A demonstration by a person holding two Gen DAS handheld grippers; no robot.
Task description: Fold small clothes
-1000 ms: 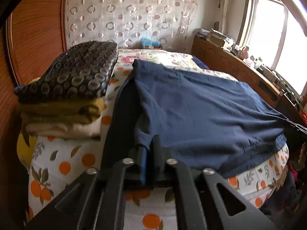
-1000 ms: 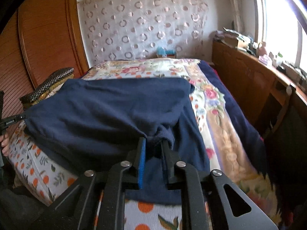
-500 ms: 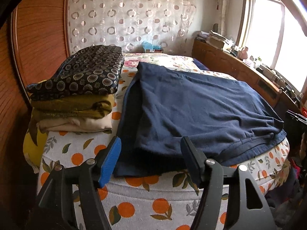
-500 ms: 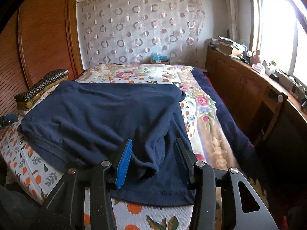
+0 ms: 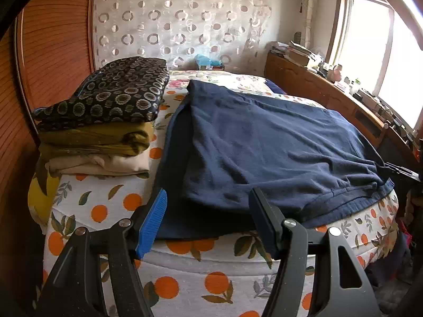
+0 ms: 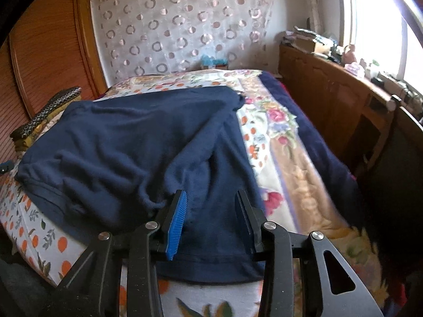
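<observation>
Left gripper [image 5: 208, 212]: angled down toward the near edge of the bed, its jaws spread wide after just opening; nothing is between the blue pad and the black one, and the cloth lies loose beyond the tips.
Right gripper [image 6: 210, 212]: also tilted down at the bed's near edge, jaws parted and just closing a little; the pads straddle the lower hem of the cloth without visibly pressing it, so it reads as released.
Navy garment [image 5: 264, 142]: spread across the foot of the bed, one layer folded over another, the upper layer's hem running toward the right side; in the right wrist view [image 6: 137, 142] a soft ridge of fabric bunches just ahead of the blue pad.
Bed sheet [image 5: 105, 200]: white with orange fruit and green leaves, under the garment and over the mattress corner.
Folded stack [image 5: 105, 121]: three pieces piled at the bed's left corner, just beside the garment; dark circle-patterned cloth on top, olive in the middle, cream at the bottom.
Floral cover [image 6: 275, 121]: lies over the bed's far and right parts, touching the garment's right edge.
Curtain [image 5: 174, 21]: pale, printed with rings, hanging behind the head of the bed.
Wooden cabinet [image 6: 333, 97]: runs along the window side, its top crowded with small items too small to tell.
Other gripper seen from the left: a black tip [image 5: 399, 170] at the garment's right corner.
</observation>
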